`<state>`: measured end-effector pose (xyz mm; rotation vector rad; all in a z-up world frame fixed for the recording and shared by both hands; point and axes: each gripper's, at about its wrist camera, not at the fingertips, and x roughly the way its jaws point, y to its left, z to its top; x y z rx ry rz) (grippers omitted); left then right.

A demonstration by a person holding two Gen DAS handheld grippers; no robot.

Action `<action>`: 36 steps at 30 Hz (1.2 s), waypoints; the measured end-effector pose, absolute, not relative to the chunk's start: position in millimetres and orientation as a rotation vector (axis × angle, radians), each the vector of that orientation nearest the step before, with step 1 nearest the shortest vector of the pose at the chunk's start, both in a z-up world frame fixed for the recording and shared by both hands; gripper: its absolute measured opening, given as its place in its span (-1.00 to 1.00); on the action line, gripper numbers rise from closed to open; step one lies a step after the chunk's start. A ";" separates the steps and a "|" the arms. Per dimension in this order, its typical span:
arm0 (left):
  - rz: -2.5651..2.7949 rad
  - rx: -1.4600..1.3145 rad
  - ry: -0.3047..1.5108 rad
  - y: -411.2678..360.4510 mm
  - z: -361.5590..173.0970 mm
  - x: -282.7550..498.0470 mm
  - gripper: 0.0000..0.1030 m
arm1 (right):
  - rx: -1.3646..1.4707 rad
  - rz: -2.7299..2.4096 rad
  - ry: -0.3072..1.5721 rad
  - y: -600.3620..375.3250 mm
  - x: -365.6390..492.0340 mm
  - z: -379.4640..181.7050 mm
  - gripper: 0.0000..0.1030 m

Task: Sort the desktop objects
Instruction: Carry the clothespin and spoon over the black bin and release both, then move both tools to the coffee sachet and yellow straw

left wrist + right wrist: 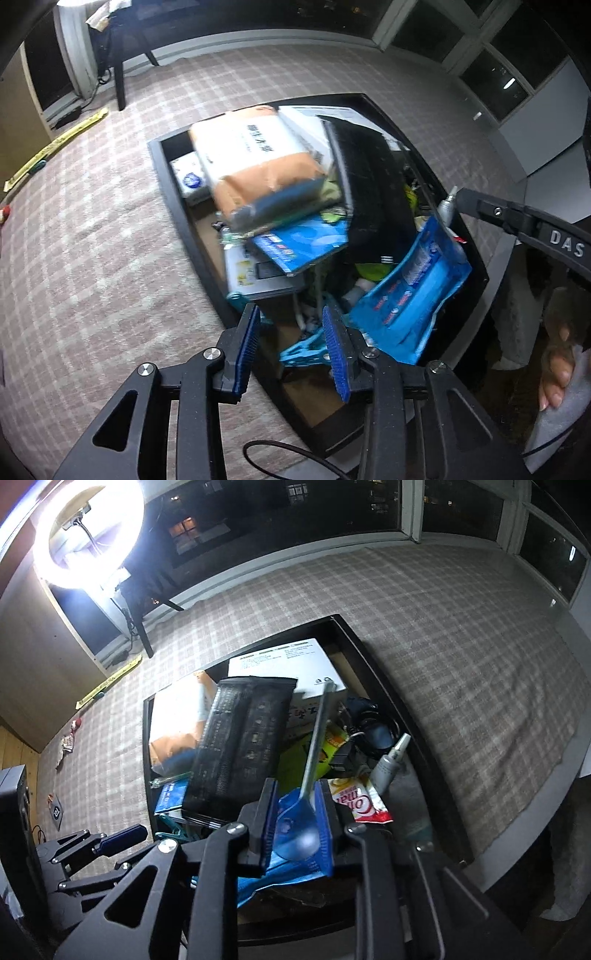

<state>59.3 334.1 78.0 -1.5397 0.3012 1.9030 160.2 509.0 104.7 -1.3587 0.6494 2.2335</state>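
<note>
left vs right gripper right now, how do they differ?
The left gripper has nothing between its blue pads; the right gripper has a metal spoon between its pads. Left hovers over a teal clip; right over a blue packet. Both point down into the black tray.

A pale pink-and-white plaid cloth covers the surface around the black tray. Past the left tool, black with blue pads, lie a bright blue packet, an orange-and-white bag, a black keyboard and a turquoise clip. Between the blue pads of the right tool sits a translucent blue spoon with a grey handle; just right of that tool, a red-and-white sachet.
</note>
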 end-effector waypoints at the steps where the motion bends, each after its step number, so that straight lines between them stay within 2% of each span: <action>1: 1.912 -1.538 0.304 330.4 78.6 57.9 -0.35 | -1.355 2.239 0.643 506.0 158.3 105.9 -0.37; 10: 2.017 -1.576 0.239 259.7 83.1 24.8 -0.35 | -1.402 2.318 0.613 465.6 118.2 113.2 -0.24; 19: 2.170 -1.608 0.161 154.8 88.1 -21.4 -0.35 | -1.477 2.447 0.543 397.0 42.5 122.8 -0.21; 28: 2.340 -1.631 0.138 41.5 96.2 -98.5 -0.35 | -1.502 2.563 0.412 317.2 -56.9 131.7 -0.20; 36: 2.428 -1.660 0.066 -26.0 84.1 -176.8 -0.35 | -1.520 2.535 0.461 301.0 -148.0 112.0 -0.20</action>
